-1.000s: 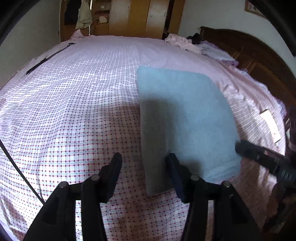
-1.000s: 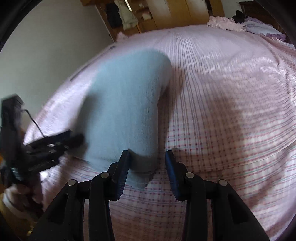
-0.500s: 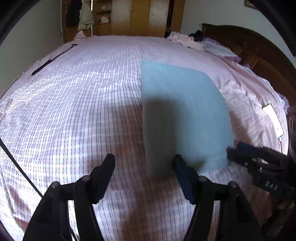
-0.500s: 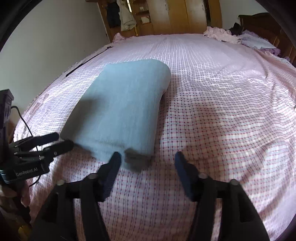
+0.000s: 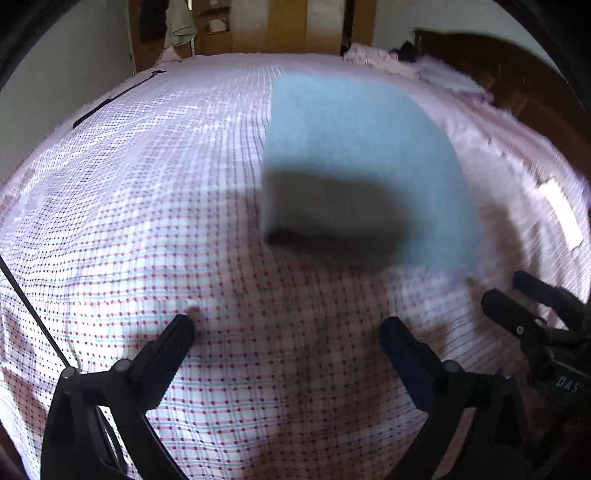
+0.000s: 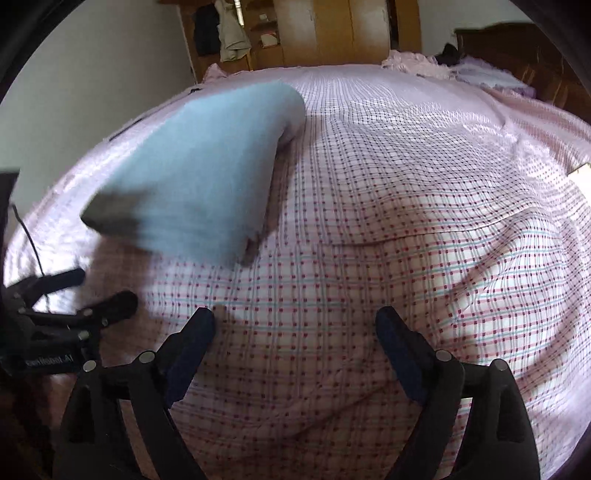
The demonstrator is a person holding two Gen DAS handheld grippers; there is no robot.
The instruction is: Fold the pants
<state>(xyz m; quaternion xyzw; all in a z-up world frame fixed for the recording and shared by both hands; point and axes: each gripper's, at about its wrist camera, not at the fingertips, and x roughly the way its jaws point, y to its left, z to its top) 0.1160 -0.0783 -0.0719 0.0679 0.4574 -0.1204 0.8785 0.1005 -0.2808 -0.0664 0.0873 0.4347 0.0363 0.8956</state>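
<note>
The light blue pants lie folded into a thick rectangle on the pink checked bedspread. In the right wrist view the same pants sit to the upper left. My left gripper hangs short of the fold's near edge, its jaws opening wide, nothing between them. My right gripper is likewise drawn back from the pants' near right corner, jaws opening, only bedspread between the fingers. Each gripper shows in the other's view: the right gripper at the far right, the left gripper at the far left.
A wooden headboard runs along the bed's right side, with crumpled pink and lilac bedding near it. A wardrobe with hanging clothes stands beyond the bed. A white card lies on the bedspread at right. A black cable crosses the left.
Both grippers let go of the pants' near edge, opened wide and drew back toward me. The folded pants now rest free on the bed.
</note>
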